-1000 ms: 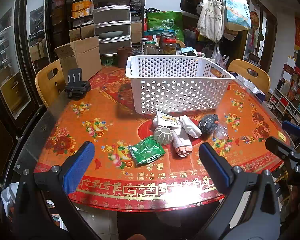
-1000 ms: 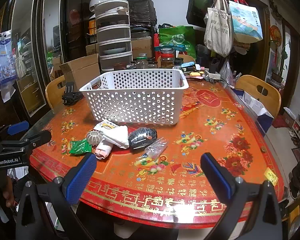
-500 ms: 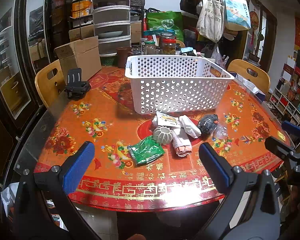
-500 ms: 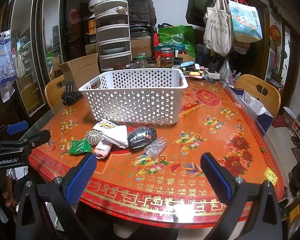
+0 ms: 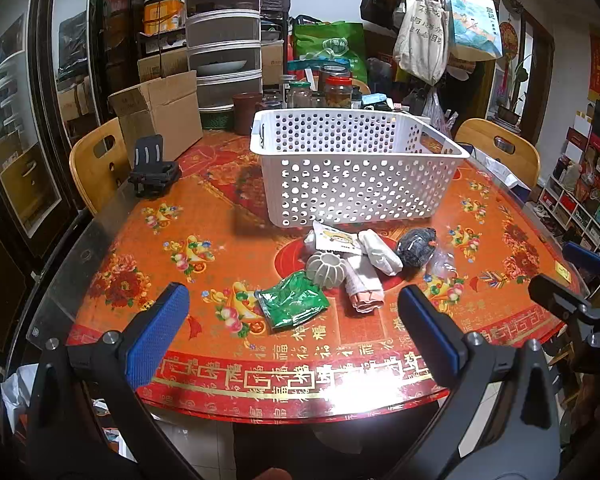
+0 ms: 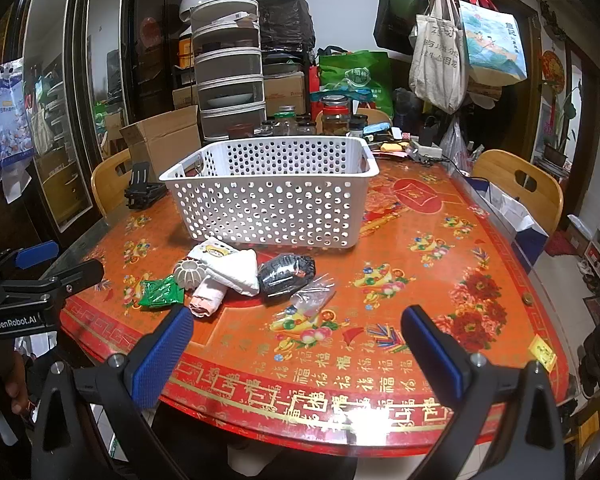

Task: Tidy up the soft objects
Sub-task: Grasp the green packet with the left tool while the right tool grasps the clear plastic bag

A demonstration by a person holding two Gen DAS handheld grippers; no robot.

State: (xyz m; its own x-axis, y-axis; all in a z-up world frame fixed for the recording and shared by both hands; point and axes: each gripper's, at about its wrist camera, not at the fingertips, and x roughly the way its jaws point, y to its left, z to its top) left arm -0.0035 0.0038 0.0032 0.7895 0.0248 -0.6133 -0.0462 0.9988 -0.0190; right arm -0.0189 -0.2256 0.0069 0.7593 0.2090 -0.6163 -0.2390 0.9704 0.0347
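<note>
A white perforated basket (image 5: 356, 172) (image 6: 276, 196) stands on the red patterned table (image 5: 204, 216). In front of it lies a cluster of soft things: a green packet (image 5: 292, 304) (image 6: 160, 292), a white ribbed round piece (image 5: 326, 268) (image 6: 189, 272), a pink rolled cloth (image 5: 364, 286) (image 6: 206, 298), a white cloth bundle (image 5: 380, 254) (image 6: 236, 266), a black wrapped bundle (image 5: 416, 242) (image 6: 286, 274) and a clear bag (image 6: 312, 298). My left gripper (image 5: 292, 338) is open and empty, at the table's near edge below the green packet. My right gripper (image 6: 296, 344) is open and empty, near the clear bag.
A black phone stand (image 5: 152, 170) sits at the table's left. A cardboard box (image 5: 160, 116), stacked drawers (image 5: 224, 48) and jars (image 5: 332, 90) stand behind the basket. Wooden chairs (image 5: 96, 168) (image 6: 520, 188) flank the table. Bags (image 6: 440, 64) hang at the back right.
</note>
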